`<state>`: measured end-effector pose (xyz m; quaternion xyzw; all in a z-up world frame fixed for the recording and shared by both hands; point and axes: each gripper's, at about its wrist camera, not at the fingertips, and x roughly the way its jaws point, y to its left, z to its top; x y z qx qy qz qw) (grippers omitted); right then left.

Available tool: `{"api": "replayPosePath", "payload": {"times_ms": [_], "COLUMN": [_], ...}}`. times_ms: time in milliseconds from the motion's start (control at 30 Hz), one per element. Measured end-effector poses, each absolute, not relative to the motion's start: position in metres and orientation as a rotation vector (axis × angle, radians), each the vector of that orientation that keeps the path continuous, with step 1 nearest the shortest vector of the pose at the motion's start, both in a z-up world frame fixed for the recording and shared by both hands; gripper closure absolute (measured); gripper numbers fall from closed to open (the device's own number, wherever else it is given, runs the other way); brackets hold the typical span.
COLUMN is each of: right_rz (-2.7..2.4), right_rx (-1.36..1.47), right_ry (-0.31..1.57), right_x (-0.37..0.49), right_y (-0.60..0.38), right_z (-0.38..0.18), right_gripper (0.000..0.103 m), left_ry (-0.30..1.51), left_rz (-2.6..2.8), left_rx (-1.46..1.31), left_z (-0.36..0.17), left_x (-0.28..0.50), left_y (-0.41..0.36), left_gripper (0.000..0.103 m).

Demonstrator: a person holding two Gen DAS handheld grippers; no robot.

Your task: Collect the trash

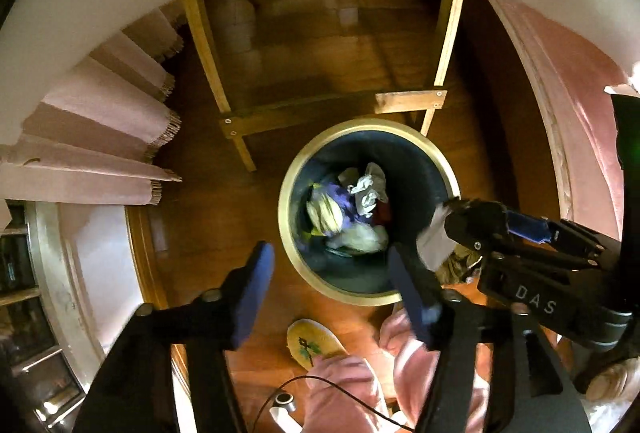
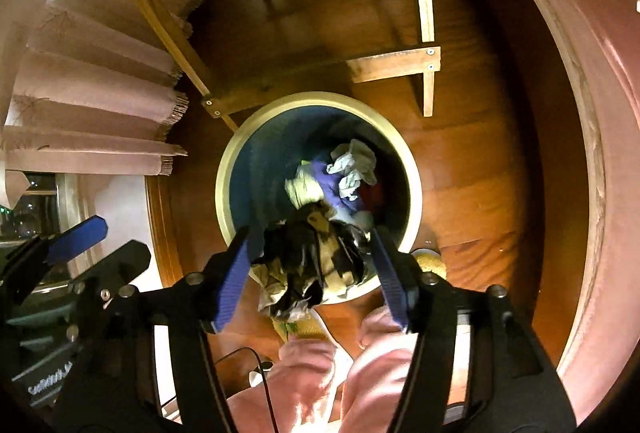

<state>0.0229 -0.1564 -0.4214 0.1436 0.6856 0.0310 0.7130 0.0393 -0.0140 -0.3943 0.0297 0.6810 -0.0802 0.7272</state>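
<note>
A round dark bin with a cream rim point(image 1: 285, 209) point(image 2: 222, 189) stands on the wooden floor, holding crumpled white, purple and yellow trash point(image 1: 360, 209) point(image 2: 340, 177). My right gripper point(image 2: 312, 237) hangs over the bin's near edge. Its jaws are spread wide around a bulky black-and-beige crumpled wrapper wad point(image 2: 312, 261) that touches both pads. In the left wrist view the right gripper point(image 1: 456, 221) comes in from the right, with the wad point(image 1: 434, 241) at its tip above the rim. My left gripper point(image 1: 332, 293) is open and holds nothing, just in front of the bin. It also shows at the left edge point(image 2: 104, 241).
A wooden table frame point(image 1: 236, 121) point(image 2: 392, 67) stands just behind the bin. Pale curtain folds point(image 1: 100, 113) hang at the left and a pink cover point(image 1: 580, 93) lies at the right. A person's pink trouser legs point(image 1: 352, 385) and yellow slipper point(image 1: 312, 341) are close below.
</note>
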Motion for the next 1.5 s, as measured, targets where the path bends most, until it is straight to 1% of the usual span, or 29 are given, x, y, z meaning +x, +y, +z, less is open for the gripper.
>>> {"api": "replayPosePath", "payload": {"times_ms": [67,300,467,800,1200,1367,1500], "right_rz": [0.069,0.071,0.079,0.112,0.123,0.108,0.088], "right_rx": [0.31,0.308,0.317,0.344,0.331,0.317,0.287], "right_ry": [1.509,1.499,1.468,1.374,1.234,1.157,1.092], "right_x": [0.024,0.02,0.014,0.0,-0.018,-0.021,-0.018], "right_y": [-0.154,-0.148,-0.142,-0.129,-0.115,-0.117,-0.119], "right_z": [-0.418,-0.388,-0.341,-0.236,-0.112,-0.069,-0.037], "right_gripper": [0.044,0.043,0.042,0.042,0.041,0.041,0.041], "left_ry": [1.49,1.461,1.422,1.308,1.179,1.116,1.077], "left_rz": [-0.167,-0.135,-0.141,-0.227,-0.263,-0.28,-0.3], "left_rx": [0.062,0.04,0.021,0.048,0.091,0.081,0.075], "left_z": [-0.389,-0.347,-0.296,-0.166,-0.026,0.02,0.043], "left_x": [0.037,0.034,0.03,0.014,0.004,0.004,0.004], "left_y": [-0.008,0.012,0.023,0.029,0.042,0.048,0.05], "left_gripper": [0.026,0.025,0.025,0.025,0.025,0.025,0.025]}}
